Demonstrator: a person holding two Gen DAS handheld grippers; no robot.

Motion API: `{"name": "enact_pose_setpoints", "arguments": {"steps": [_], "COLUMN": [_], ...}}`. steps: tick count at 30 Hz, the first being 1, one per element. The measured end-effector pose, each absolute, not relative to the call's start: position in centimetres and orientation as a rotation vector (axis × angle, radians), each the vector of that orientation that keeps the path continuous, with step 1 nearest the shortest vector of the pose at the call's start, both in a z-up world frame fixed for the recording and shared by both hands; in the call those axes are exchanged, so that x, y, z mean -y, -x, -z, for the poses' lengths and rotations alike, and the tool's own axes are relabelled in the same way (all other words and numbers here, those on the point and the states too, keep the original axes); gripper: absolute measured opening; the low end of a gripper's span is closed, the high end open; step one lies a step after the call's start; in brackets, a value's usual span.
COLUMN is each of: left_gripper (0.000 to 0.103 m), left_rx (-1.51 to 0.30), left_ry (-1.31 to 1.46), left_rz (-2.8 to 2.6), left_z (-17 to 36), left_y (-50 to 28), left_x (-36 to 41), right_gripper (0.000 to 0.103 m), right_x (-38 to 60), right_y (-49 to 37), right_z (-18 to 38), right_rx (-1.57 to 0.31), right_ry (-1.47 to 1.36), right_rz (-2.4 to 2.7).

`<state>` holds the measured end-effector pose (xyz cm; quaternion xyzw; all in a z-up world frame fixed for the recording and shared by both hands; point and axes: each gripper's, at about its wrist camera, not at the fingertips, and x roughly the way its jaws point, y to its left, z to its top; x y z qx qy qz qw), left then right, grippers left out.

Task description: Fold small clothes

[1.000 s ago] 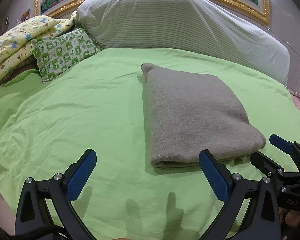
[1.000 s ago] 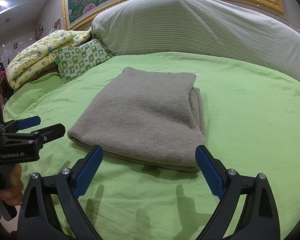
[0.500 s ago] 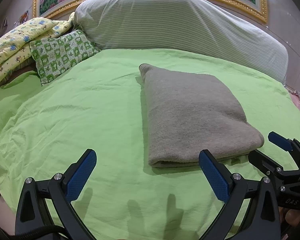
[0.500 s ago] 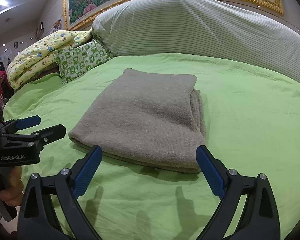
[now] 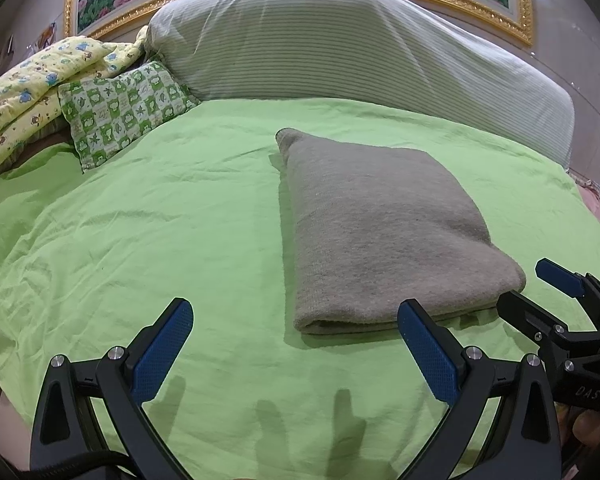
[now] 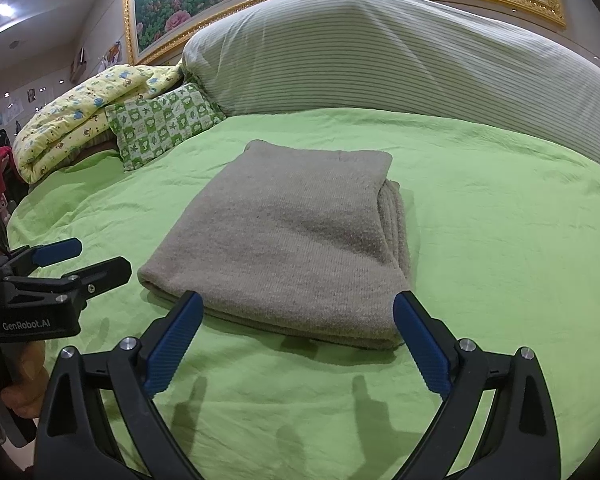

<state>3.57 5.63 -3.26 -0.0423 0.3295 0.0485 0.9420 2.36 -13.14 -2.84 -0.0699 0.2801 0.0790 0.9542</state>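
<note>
Green bedding fills both views, so we begin at our own tools and work outward. Our left tool (image 5: 294, 330) sits low in its frame with its blue pads spread wide and nothing between them, just short of the near edge of the grey garment (image 5: 384, 232). Our right tool (image 6: 296, 328) is likewise spread and empty, its pads flanking the near edge of the same garment in the lower centre of its view. Each tool shows at the side of the other's frame, so they stand close together.

We find the garment folded into a thick, neat rectangle at the middle of the bed sheet (image 5: 160, 220), stacked layers showing along one side. We judge the folding is nearly or wholly done.

If another fold or a tidy is wanted, we should pinch all layers at the near corners together and lift evenly, so the stack does not slide apart.

Beyond lie the checked pillow (image 5: 120, 110), the yellow quilt (image 5: 24, 88) and the striped bolster (image 5: 340, 44).
</note>
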Motion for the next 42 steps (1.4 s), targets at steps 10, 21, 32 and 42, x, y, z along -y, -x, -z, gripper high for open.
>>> {"name": "enact_pose_setpoints", "arguments": {"steps": [10,21,32,42], "left_gripper": [0.102,0.102,0.102,0.102], "left_rx": [-0.665,-0.667,-0.669,-0.667], "left_ry": [0.079,0.074,0.069,0.058], "left_rz": [-0.095,-0.089,-0.086,-0.093], "left_z": [3.0,2.8,2.7,2.5], "left_y": [-3.5,-3.4,-3.5,-3.9], "left_x": [-5.3,-5.1,-5.0,-5.0], "right_gripper": [0.096,0.097,0.097,0.097], "right_x": [13.2,13.2,13.2,13.2], "right_y": [-2.2,-2.1,-2.2,-2.3], "right_z": [2.6,2.4,2.3,1.7], "right_rx": [-0.561,-0.556,-0.556,-0.549], "right_ry": [0.14,0.138,0.138,0.13], "right_rz": [-0.166,-0.164,-0.166,-0.164]}}
